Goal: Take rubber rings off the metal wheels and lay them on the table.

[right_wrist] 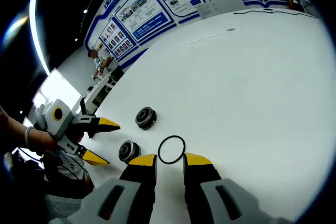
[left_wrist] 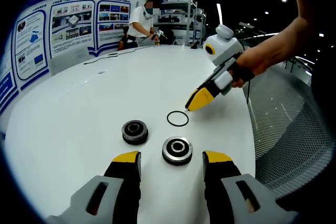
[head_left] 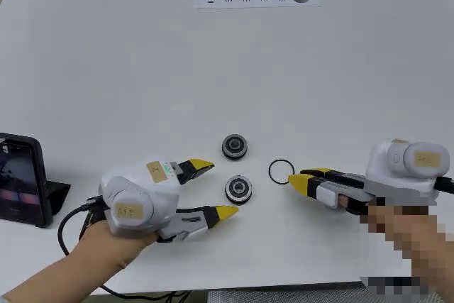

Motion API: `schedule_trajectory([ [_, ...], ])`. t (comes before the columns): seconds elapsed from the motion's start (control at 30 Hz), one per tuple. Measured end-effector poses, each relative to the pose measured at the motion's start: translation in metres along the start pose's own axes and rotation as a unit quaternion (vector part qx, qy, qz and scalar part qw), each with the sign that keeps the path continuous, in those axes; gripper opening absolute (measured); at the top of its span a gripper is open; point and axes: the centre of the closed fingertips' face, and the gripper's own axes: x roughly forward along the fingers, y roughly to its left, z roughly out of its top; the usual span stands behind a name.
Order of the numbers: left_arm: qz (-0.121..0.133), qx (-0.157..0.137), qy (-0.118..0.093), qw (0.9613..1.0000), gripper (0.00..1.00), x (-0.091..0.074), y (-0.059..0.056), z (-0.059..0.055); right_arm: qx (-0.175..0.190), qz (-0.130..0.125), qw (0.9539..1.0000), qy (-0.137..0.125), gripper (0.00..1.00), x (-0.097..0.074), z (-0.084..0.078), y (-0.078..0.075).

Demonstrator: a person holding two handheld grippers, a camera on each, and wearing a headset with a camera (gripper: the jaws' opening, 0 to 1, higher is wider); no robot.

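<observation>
Rubber ring point(head_left: 281, 171) lies flat on the white table point(head_left: 142, 69), just ahead of the right gripper point(head_left: 306, 178), whose jaws stand narrowly parted and empty. Left gripper point(head_left: 217, 189) gapes wide, holding nothing, with the silver-rimmed metal wheel point(head_left: 239, 189) just ahead of its tips. The black-rimmed wheel point(head_left: 235, 146) sits close beyond.

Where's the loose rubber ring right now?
In the head view the rubber ring lies flat on the table, just right of the nearer metal wheel and just ahead of the yellow fingers of the right gripper.
</observation>
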Motion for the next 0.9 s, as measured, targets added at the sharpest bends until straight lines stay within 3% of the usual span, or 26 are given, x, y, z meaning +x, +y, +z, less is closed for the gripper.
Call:
schedule_trajectory([
  [0.4,-0.007,0.005,-0.004,1.0000,0.33,0.004,-0.004,0.007,0.016,0.037,0.9992,-0.002,0.22,0.010,-0.001,0.022],
  [0.9,-0.019,0.022,0.016,0.9995,0.22,0.016,-0.010,0.006,0.037,0.066,0.9972,0.004,0.22,0.023,-0.007,0.041],
])
